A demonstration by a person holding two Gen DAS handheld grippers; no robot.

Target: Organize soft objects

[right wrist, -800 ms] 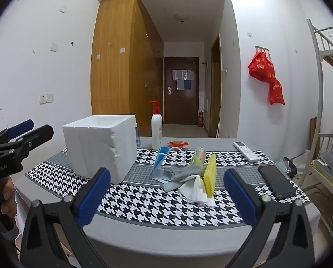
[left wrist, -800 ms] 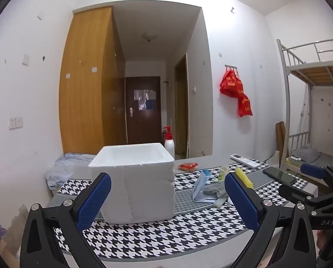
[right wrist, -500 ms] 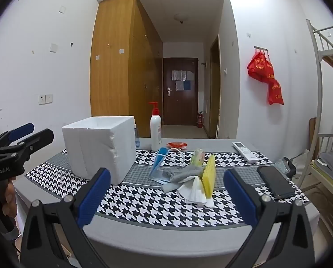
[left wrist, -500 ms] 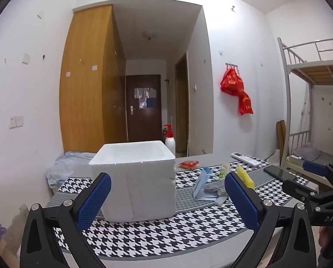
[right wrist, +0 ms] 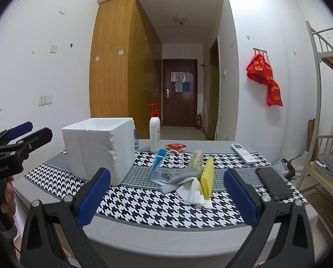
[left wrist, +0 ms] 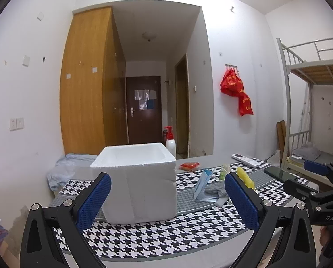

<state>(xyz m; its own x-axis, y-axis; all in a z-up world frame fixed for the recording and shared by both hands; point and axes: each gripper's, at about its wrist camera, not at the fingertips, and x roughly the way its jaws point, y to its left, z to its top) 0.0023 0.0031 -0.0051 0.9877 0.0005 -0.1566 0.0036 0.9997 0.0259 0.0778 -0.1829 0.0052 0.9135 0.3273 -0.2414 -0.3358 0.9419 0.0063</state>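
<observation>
A white foam box point(left wrist: 139, 183) point(right wrist: 99, 149) stands open-topped on the left of the houndstooth table cloth point(right wrist: 144, 203). To its right lies a small heap of soft items: a yellow sponge point(right wrist: 207, 175) point(left wrist: 245, 177), a grey cloth point(right wrist: 182, 175) point(left wrist: 215, 189), white tissue point(right wrist: 193, 193) and a blue face mask point(right wrist: 158, 165) point(left wrist: 202, 182). My left gripper point(left wrist: 167, 203) hangs open before the table's front edge, facing the box. My right gripper point(right wrist: 166, 197) is open too, held before the table and facing the heap. Neither holds anything.
A white pump bottle point(right wrist: 155, 134), a red packet point(right wrist: 175, 146), a white remote point(right wrist: 243, 153) and a black phone point(right wrist: 273, 184) lie on the table. A bunk bed point(left wrist: 311, 111) stands at the right, a wardrobe point(left wrist: 88, 84) at the back left.
Both grippers have stayed open and nearly still. The left view has drifted only slightly, with the box sitting a little more to the right.
</observation>
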